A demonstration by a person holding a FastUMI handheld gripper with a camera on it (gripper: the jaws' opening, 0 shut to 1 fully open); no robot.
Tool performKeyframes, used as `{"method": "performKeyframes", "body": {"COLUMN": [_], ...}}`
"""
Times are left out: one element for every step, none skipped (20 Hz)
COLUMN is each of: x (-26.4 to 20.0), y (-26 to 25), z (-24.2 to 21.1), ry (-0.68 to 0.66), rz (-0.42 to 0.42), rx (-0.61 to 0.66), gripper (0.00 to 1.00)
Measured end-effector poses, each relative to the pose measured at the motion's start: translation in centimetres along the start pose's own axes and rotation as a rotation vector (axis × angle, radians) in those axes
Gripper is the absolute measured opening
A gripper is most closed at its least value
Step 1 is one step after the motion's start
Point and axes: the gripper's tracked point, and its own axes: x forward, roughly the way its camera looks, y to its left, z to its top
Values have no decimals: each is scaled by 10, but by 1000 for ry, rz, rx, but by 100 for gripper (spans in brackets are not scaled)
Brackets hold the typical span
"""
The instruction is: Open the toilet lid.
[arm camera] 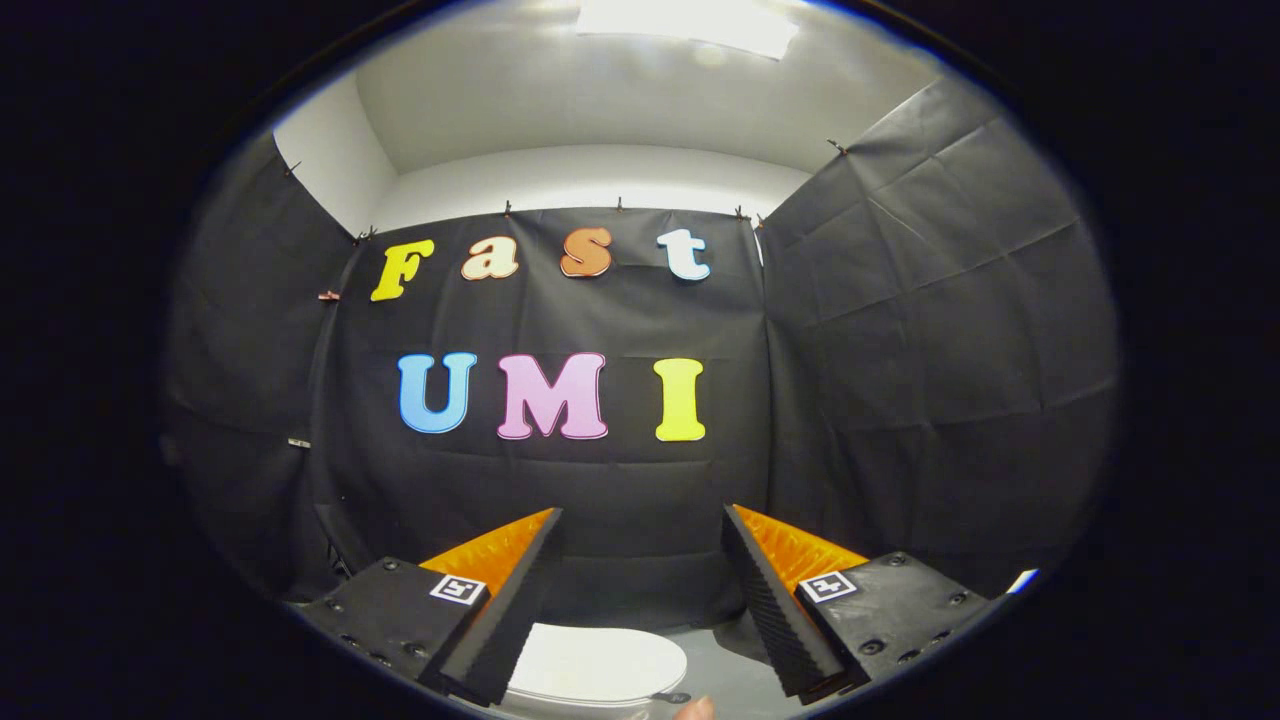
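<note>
A white toilet lid (pixel 598 663) lies flat and closed, low down between my two fingers and below them. My gripper (pixel 640 525) is held well above it, open, with a wide gap and nothing between the fingers. The fingers (pixel 510 590) point at the back wall rather than down at the lid. A small dark fitting (pixel 672 697) sits at the lid's near right edge. A fingertip of a person (pixel 694 709) shows just beside that fitting.
Black cloth walls (pixel 930 380) close the booth at the back, left and right. A grey floor (pixel 725 665) runs to the right of the toilet. A bright ceiling light (pixel 690 22) shines overhead.
</note>
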Motion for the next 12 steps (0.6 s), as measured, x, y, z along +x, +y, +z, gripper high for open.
{"method": "performKeyframes", "body": {"x": [6,12,16,21,24,28,30,33,35,38,45,50], "y": [-3,-6,-8,-10,-13,-14,-13,-9,-2,-1,-10,-15], "z": [-10,-20,-29,-39,-46,-52,-62,-75,-89,-102,-117,-136], "ry": [-3,0,0,3,-3,-12,-14,-4,-1,-1,11,32], "rz": [-5,-16,-23,-35,-42,-44,-36,-13,26,39,31,29], "rx": [-8,-24,-43,-65,-83,-92,-95,-92,-87,-94,-120,-154], "gripper": [98,98,98,98,98,98,98,98,98,98,98,98]}}
